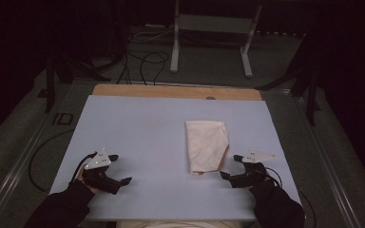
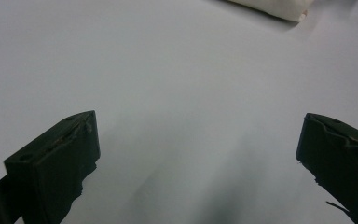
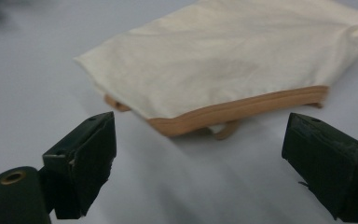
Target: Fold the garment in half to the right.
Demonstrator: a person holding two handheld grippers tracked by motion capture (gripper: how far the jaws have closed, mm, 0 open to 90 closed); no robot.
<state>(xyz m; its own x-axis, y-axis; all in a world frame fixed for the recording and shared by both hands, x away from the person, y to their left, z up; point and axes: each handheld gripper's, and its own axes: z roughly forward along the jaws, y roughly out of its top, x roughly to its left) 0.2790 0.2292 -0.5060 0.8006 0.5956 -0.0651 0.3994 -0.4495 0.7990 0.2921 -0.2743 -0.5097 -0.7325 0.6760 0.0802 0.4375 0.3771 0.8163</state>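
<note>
Two claws, the left claw (image 1: pixel 120 169) and right claw (image 1: pixel 231 166), are spread and hold nothing. Just beside the right one on the table (image 1: pixel 138 128) lies a folded cloth (image 1: pixel 206 145), probably light and floppy; its tan hem (image 3: pixel 242 111) looks like the best place to pinch it.

Dim, murky surroundings — soft, blurred close-ups

So the table (image 1: pixel 138 128) has a pale blue-grey sheet over the top, with a strip of bare wood (image 1: pixel 171 91) showing along the 12 o'clock edge. Lying flat on it is a folded cream cloth (image 1: pixel 206 145), a bit off-center toward 3 o'clock, its tan-trimmed edge (image 3: pixel 242 112) facing 6 o'clock. Rest of the surface is just plain sheet.
</note>
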